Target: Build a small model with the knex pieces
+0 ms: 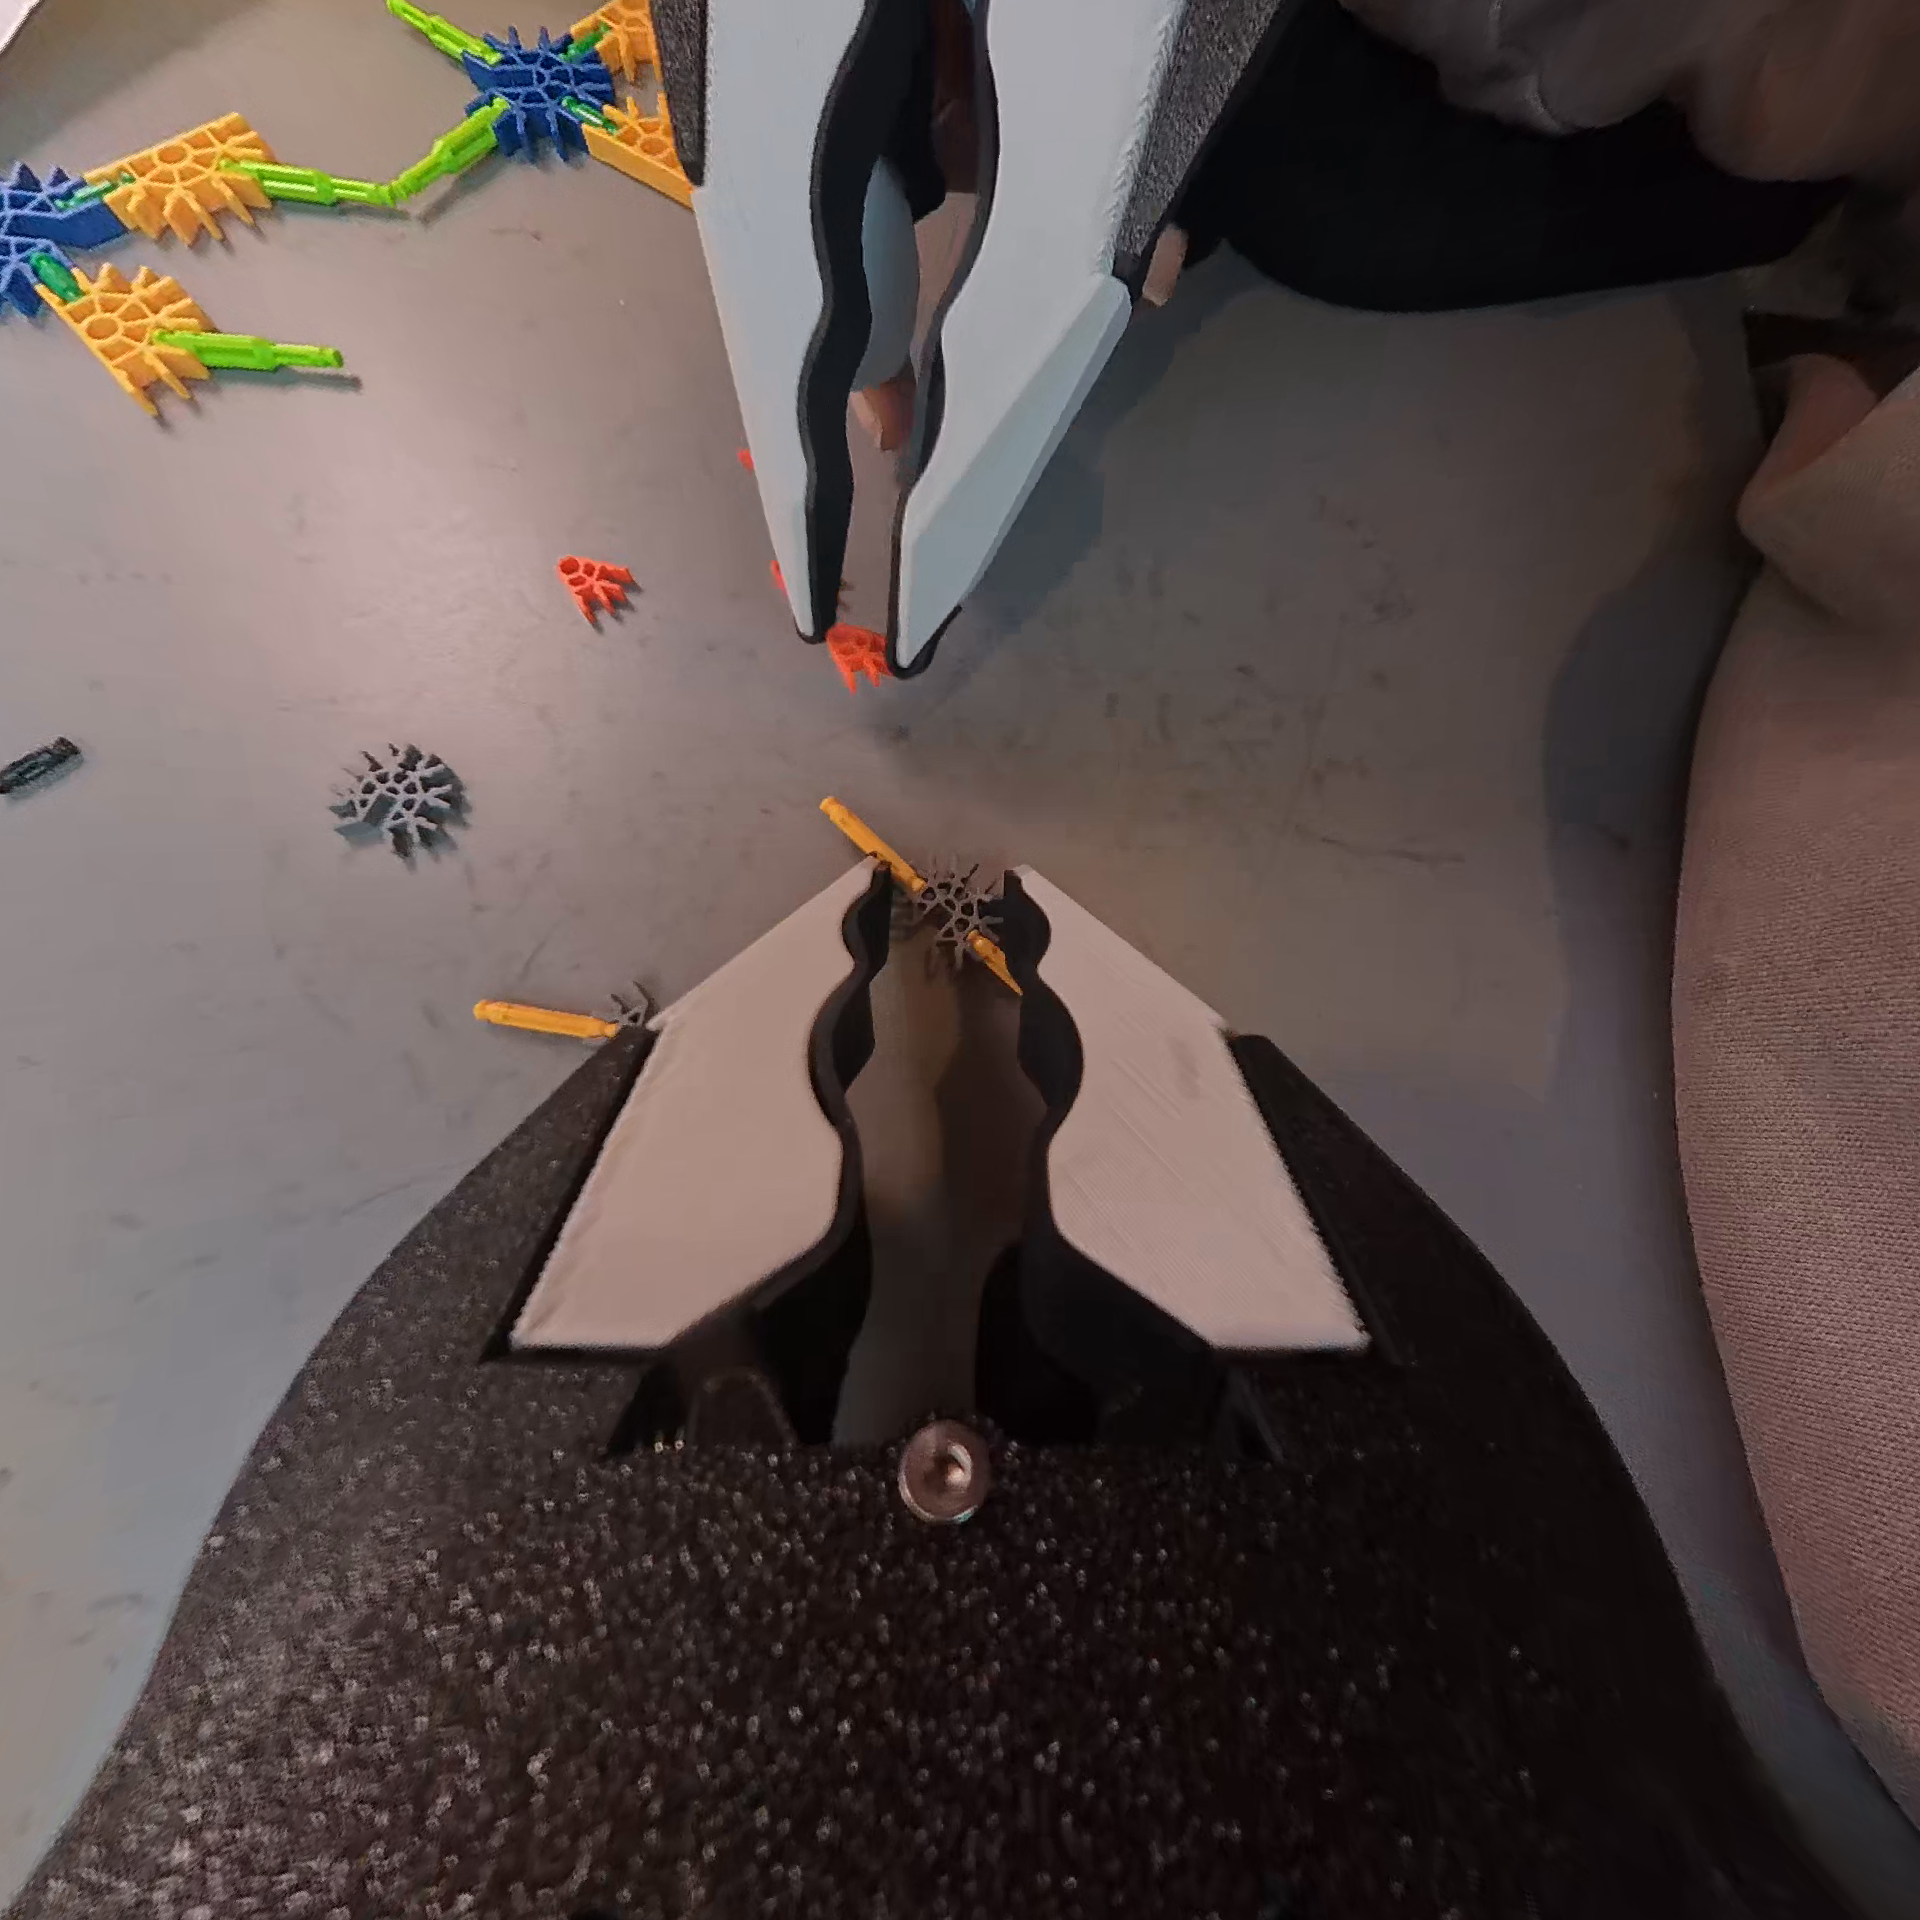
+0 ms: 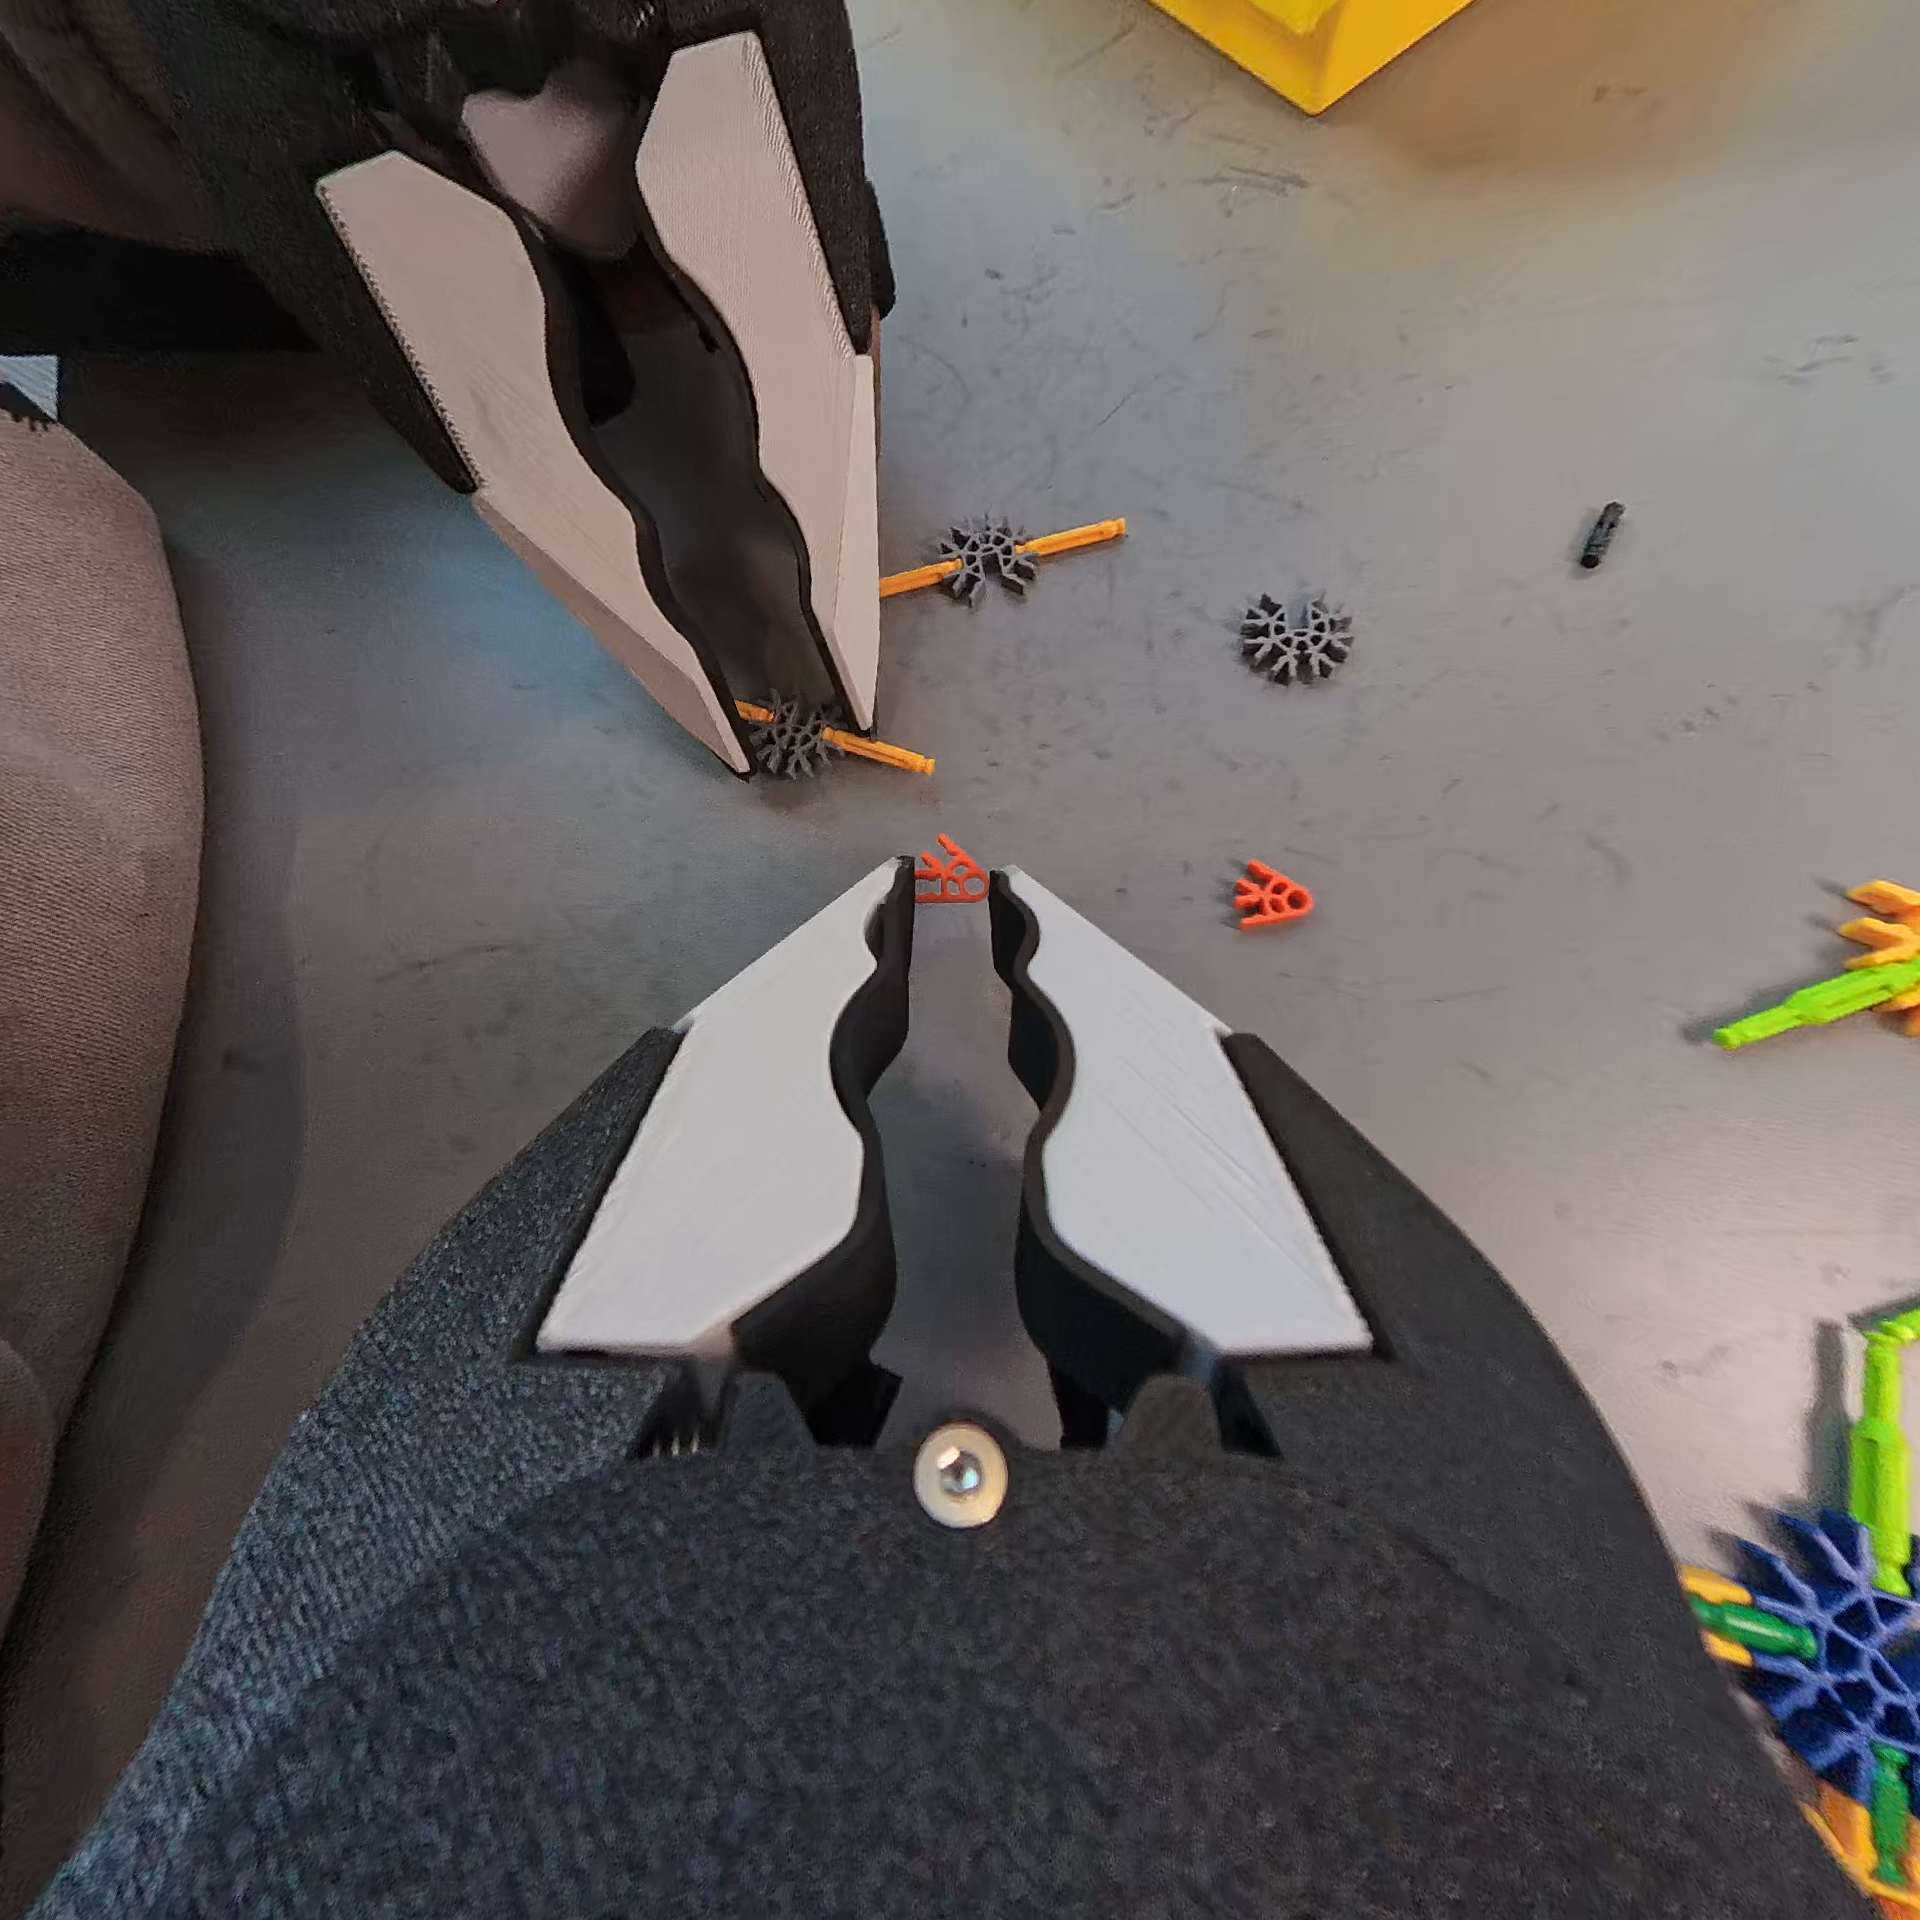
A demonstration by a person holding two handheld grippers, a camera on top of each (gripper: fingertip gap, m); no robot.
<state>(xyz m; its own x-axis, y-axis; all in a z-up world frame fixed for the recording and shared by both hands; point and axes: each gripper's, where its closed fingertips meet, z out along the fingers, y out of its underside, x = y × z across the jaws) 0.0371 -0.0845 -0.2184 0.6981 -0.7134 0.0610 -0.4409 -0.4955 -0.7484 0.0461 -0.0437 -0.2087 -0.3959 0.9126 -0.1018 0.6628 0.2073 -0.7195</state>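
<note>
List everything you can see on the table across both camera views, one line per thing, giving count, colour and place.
table: one, grey, scuffed, under everything.
toy wheel with rod: one, grey on a yellow-orange rod, gripped in the left hand-held gripper's tips.
second wheel with rod: one, same colours, lying beside the left gripper.
loose wheel: one, grey, lying alone.
small connector: one, orange-red, gripped in the right hand-held gripper's tips.
second connector: one, orange-red, lying on the table.
short rod: one, black, far side.
built toy frame: one, blue, yellow and green, table edge.
box corner: one, yellow, top edge.
left hand-held gripper: grey fingers, black body.
right hand-held gripper: same.
</note>
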